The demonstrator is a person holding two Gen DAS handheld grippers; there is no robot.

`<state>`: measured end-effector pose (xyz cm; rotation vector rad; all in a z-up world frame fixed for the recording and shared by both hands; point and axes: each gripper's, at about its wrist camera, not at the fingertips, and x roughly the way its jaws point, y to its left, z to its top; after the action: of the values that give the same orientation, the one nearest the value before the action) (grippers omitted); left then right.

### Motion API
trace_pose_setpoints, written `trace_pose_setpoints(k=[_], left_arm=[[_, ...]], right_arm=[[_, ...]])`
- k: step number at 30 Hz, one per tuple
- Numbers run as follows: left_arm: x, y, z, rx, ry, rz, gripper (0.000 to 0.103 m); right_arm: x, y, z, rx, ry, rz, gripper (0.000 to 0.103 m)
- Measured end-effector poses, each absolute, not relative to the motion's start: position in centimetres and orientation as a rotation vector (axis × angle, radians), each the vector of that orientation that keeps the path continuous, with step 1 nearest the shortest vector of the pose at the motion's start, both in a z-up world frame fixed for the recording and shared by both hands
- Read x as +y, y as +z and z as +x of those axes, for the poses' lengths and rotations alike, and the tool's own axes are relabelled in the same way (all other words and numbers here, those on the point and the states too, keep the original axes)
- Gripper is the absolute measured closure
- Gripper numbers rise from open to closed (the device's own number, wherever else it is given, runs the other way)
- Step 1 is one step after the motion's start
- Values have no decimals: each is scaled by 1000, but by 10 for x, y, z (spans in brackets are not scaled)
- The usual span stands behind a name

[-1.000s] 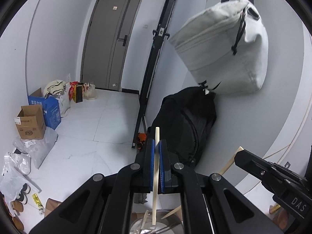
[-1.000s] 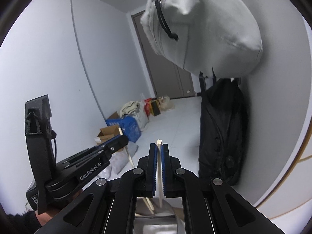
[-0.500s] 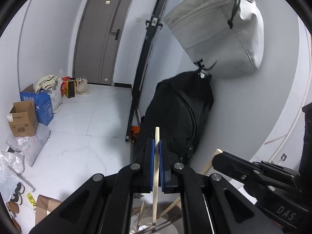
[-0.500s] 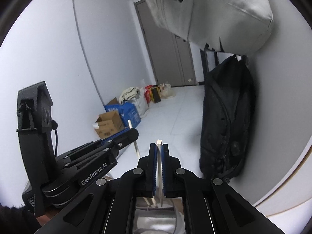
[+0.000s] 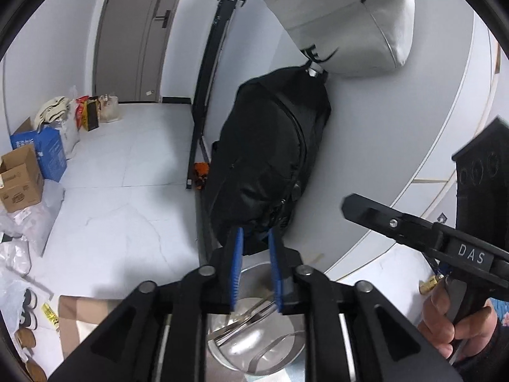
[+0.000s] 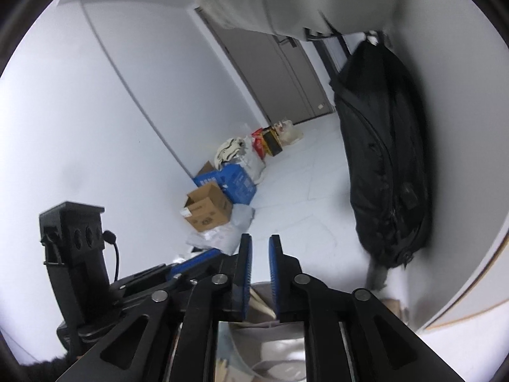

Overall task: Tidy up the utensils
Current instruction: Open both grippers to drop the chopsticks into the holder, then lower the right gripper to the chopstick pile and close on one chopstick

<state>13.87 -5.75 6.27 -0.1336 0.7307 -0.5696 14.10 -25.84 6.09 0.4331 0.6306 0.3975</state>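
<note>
Both the left gripper point(image 5: 256, 256) and right gripper point(image 6: 260, 259) are opening with nothing between pads, chopsticks point(image 6: 261, 302) lying in the bowl point(image 5: 254, 350) just below (blurry); lift straight up, don't snag.

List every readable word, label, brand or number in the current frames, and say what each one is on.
"DAS": white letters on the body of the right gripper, in the left wrist view.
Blue box: white print, too small to read.
Cardboard box: printed marks and a label, too blurred to read.
Yellow tag on the floor: dark print, illegible.
Door: small stickers, unreadable.
</note>
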Motion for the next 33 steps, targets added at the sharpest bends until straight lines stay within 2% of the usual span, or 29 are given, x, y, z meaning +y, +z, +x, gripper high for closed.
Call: trace_pose_setpoints(k=[1,3,7,9,13,15,16,20,23,27,33], left_arm=[[-56,64,138,730,-568,-139,80],[-51,69,133,722,-549,-149,65],[-43,73,122,698,-511,-139,61],[-40,75,117,692,-477,-135,61],[-30,78,107,661,-422,-129,59],[-26,79,99,645,-391,-122,48],[-23,79,96,636,-380,-121,46],[-13,80,83,603,-338,-114,45],[-6,80,74,596,-316,-117,44],[6,79,62,580,-281,-120,36],[20,71,51,572,-250,-125,31]], right_arm=[[-261,61,138,629,397,448,82],[-265,61,130,622,388,468,73],[-265,64,118,614,381,475,62],[-261,66,108,606,375,469,48],[-249,68,93,589,390,441,42],[-241,69,83,577,406,431,40],[-238,68,79,574,411,424,40],[-220,68,63,558,427,382,33],[-206,70,53,549,444,355,31],[-189,71,41,541,463,317,27],[-165,66,26,535,498,263,21]])
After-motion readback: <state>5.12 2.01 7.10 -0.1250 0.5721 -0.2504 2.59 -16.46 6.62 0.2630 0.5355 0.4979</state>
